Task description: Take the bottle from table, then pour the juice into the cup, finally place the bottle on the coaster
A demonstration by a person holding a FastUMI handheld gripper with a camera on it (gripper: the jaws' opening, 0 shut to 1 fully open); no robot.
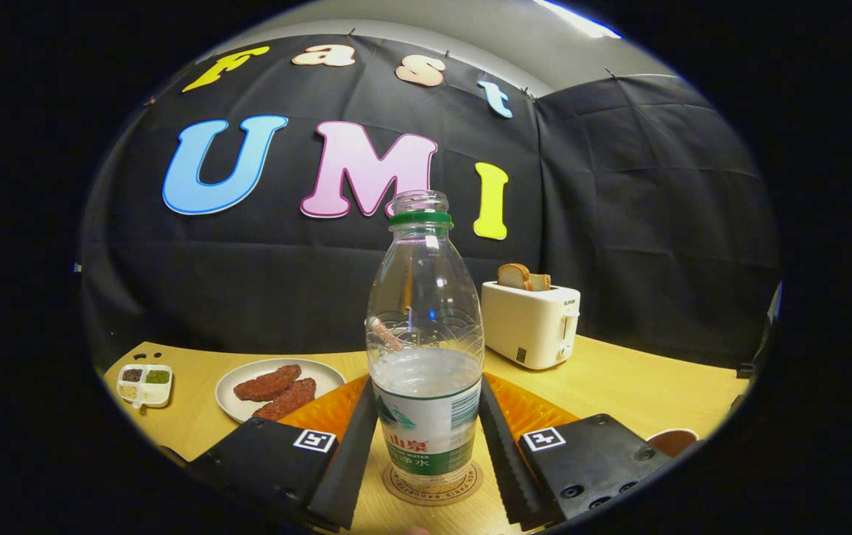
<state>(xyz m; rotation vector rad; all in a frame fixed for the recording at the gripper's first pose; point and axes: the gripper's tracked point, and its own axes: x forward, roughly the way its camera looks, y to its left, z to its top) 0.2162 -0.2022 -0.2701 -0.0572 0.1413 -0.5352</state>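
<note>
Standing straight up on the coaster (433, 487), the bottle (426, 349) points mouth-up; the tool (429, 446) pinches it.

A staged booth got up as a kitchen corner: black cloth (619, 186) hangs as walls behind a wooden desk (619, 379). On the desk stand a toaster (529, 323) holding bread slices (522, 277), a plate (244, 383) of meat and a small divided seasoning dish (145, 384).

Bright overhead light glares on the bottle (426, 334); fisheye bends edges, centre sharp
</note>
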